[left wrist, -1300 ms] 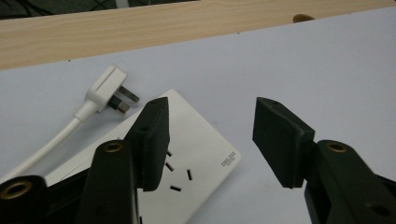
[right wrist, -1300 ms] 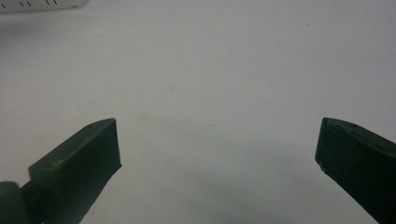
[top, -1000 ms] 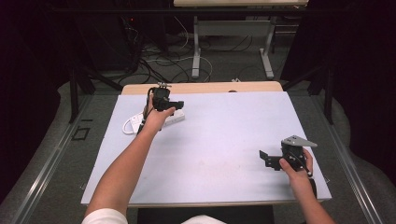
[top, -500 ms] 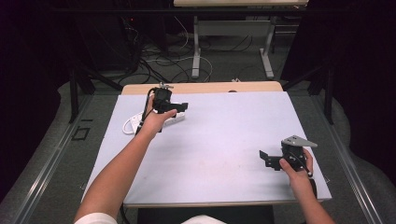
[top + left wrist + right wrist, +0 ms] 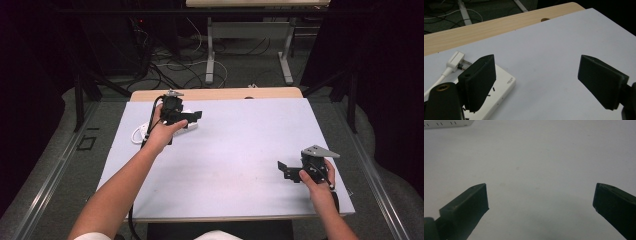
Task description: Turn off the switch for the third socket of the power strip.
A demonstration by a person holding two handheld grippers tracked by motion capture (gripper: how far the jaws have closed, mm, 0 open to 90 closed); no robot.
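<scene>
White power strip [image 5: 499, 93] lies at the far left of the table [image 5: 240, 150], plug in its end – my left gripper [image 5: 192, 116], jaws just opened wide and empty, hangs beside it, while my right gripper [image 5: 286, 170] waits open, well apart

A pale tabletop [image 5: 235, 165] carries a white cover over most of it, leaving a strip of bare wood [image 5: 225, 93] along the 12 o'clock edge. A white power strip [image 5: 499, 93] lies flat toward 10 o'clock, a white plug [image 5: 455, 60] seated at its end, its cord [image 5: 136, 135] seemingly looping beside it.
</scene>
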